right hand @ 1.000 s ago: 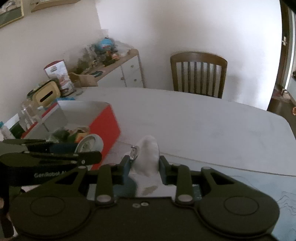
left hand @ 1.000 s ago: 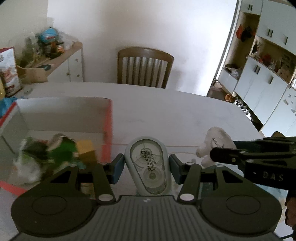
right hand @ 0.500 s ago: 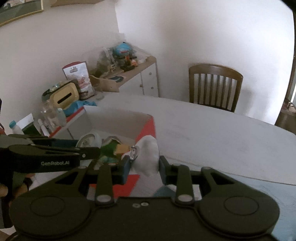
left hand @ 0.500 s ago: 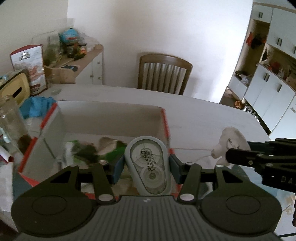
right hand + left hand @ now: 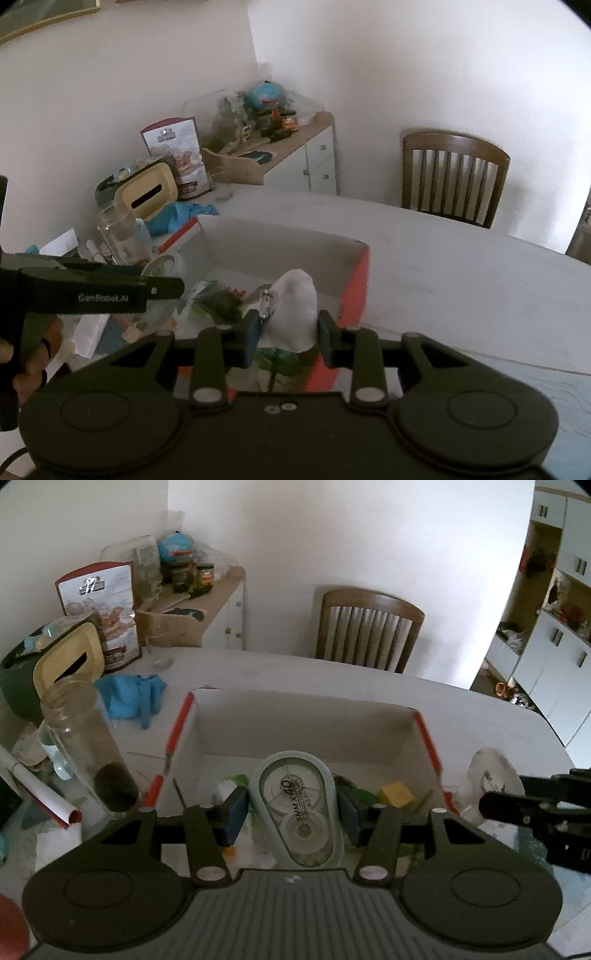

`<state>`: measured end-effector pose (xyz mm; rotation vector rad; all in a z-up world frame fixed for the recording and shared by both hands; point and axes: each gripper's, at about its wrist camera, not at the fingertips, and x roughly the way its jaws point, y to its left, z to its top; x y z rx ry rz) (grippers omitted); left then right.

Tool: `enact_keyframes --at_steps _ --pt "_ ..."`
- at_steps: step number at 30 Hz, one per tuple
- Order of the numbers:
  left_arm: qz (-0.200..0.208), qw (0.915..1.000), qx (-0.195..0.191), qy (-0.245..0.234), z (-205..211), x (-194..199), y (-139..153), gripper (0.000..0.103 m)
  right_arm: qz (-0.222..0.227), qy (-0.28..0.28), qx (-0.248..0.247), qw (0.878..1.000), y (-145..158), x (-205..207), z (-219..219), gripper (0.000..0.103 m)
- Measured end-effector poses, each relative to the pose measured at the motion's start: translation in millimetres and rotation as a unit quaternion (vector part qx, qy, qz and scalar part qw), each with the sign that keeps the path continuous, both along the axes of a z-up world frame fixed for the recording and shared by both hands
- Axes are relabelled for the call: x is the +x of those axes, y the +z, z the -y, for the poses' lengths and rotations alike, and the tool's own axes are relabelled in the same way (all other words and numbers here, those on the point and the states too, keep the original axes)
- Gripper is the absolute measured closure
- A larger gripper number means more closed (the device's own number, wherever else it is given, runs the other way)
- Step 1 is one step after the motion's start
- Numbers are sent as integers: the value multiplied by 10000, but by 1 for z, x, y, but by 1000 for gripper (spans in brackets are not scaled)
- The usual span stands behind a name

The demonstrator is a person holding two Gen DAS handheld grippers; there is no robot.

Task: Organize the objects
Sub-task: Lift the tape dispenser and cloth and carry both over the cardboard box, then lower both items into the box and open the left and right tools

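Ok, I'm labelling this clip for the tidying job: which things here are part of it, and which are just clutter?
Part of the job:
- left gripper, shut on correction tape
- right gripper, shut on white plush keychain
- red-and-white box, already holding a yellow block

Just lying about:
- glass jar
- blue cloth
- wooden chair
- yellow-lidded tissue box

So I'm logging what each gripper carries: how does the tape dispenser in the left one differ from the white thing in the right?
The correction tape is a hard, clear, rounded case with printed lettering; the white pouch looks soft, plain cloth with a metal clasp. The tape fills a wider gap in the left gripper; the pouch sits in a narrower one in the right gripper. Both are gripped by their sides above the open box.
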<state>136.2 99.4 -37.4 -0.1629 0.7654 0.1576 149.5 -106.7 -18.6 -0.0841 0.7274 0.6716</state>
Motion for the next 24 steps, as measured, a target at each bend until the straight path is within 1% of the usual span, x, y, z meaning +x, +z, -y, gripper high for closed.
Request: enact_keyframes --at_steps 5,10,18,24 --pt "-97 9999 50 16 -15 13 -10 50 -90 91 -83 9999 -11 5 -25 72" --pt "-210 9997 84 -4 -21 27 -23 50 -213 170 -230 9994 -26 9 -46 72" --pt "-374 9990 151 -204 -17 57 -44 50 -420 473 -459 9969 -46 14 -74 72" --pt "-623 9974 190 -316 -12 73 -62 50 -533 634 -654 9944 -59 15 -87 72"
